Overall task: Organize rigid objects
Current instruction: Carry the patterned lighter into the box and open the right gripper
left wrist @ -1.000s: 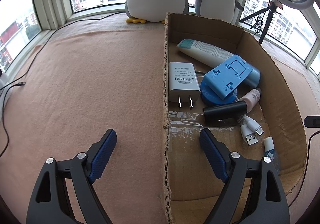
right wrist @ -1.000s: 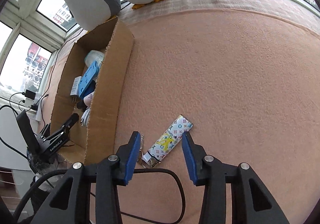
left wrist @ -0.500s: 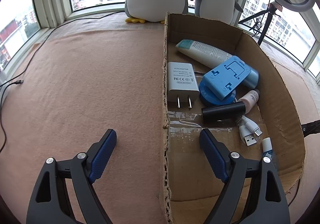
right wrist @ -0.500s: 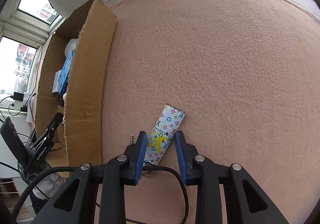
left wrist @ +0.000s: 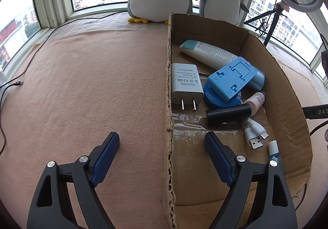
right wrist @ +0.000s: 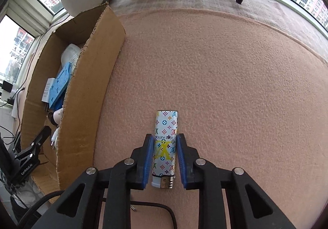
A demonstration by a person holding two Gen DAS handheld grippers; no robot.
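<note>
Lying flat, lighter (right wrist: 165, 145) points lengthwise along right gripper (right wrist: 165, 141).

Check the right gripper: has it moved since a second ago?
Yes. The right gripper has closed in along the patterned lighter, its fingers now flanking it, and it has swung so the cardboard box sits further to its left.

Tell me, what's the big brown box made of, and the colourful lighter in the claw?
The box looks like matte corrugated cardboard: its torn edges show the fluted layer. The lighter seems glossy printed plastic or wrap, with a shiny metal end; the right claw hides its sides.
</note>
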